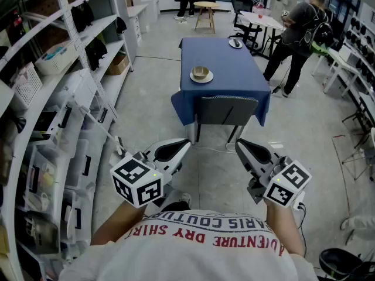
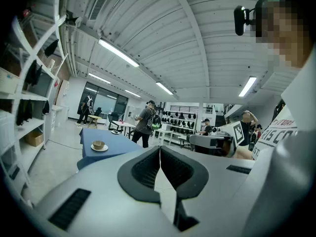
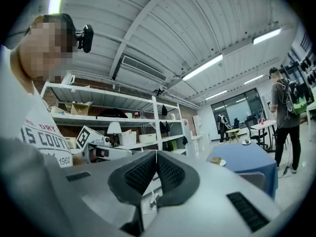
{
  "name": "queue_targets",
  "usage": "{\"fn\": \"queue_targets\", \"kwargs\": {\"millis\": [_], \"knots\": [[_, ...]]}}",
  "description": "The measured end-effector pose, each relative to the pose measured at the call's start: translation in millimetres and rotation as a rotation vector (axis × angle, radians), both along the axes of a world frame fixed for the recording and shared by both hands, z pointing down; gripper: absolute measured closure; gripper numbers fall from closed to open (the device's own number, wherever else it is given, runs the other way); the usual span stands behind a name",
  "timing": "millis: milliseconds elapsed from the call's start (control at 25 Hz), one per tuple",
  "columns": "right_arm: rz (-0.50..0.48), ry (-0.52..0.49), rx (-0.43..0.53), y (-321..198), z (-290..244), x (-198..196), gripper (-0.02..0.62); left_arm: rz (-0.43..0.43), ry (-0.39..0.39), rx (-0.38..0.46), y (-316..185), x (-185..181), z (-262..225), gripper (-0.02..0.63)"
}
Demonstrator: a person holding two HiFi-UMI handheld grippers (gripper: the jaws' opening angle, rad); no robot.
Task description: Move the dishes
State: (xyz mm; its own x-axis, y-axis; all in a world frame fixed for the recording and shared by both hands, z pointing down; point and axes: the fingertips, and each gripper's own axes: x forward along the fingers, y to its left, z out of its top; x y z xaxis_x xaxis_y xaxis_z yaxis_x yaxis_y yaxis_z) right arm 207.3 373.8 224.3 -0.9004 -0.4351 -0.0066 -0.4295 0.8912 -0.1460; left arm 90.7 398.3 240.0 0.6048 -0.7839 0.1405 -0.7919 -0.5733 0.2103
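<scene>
A bowl on a white plate (image 1: 201,74) stands on the blue-clothed table (image 1: 225,78) ahead of me; it shows small in the left gripper view (image 2: 99,145) and the right gripper view (image 3: 216,161). Another dish (image 1: 235,43) lies at the table's far end. My left gripper (image 1: 186,144) is held low near my body, shut and empty. My right gripper (image 1: 239,144) is beside it, also shut with nothing between its jaws. Both are well short of the table.
A grey chair (image 1: 226,110) stands at the table's near end. White shelving (image 1: 53,98) with boxes and bags runs along the left. A person with a backpack (image 1: 299,34) stands right of the table. More tables and a stool (image 1: 205,13) are farther back.
</scene>
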Motion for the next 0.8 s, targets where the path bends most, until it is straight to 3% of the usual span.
{"fn": "queue_targets", "kwargs": {"millis": [440, 800], "knots": [[0.004, 0.047, -0.068, -16.1, 25.6, -17.1, 0.572, 0.001, 0.027, -0.04, -15.4, -17.1, 18.6, 0.578], [-0.013, 0.051, -0.18, -70.3, 48.6, -58.4, 0.571, -0.003, 0.03, -0.106, -72.2, -56.7, 34.0, 0.578]]}}
